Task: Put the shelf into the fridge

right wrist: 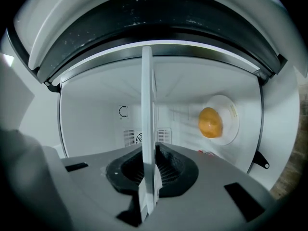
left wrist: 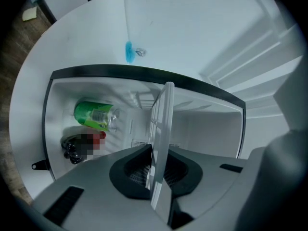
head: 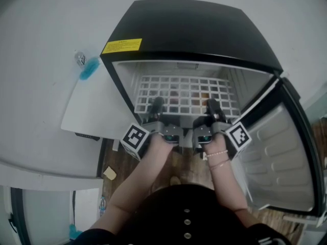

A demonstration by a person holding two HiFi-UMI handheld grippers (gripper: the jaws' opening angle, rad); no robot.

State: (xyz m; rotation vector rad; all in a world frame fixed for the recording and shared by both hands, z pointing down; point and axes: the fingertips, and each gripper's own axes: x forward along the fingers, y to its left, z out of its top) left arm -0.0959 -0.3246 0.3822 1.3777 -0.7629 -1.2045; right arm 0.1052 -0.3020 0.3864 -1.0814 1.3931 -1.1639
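The white grid shelf lies level inside the open black mini fridge, its front edge at the opening. My left gripper is shut on the left part of that edge, and my right gripper on the right part. In the left gripper view the shelf shows edge-on, clamped between the dark pads of the left gripper. The right gripper view shows the same: the shelf edge-on in the right gripper.
The fridge door stands open at the right. Under the shelf are a green bottle, a dark item and an orange thing in a round pale dish. A white panel and a small blue object lie to the left.
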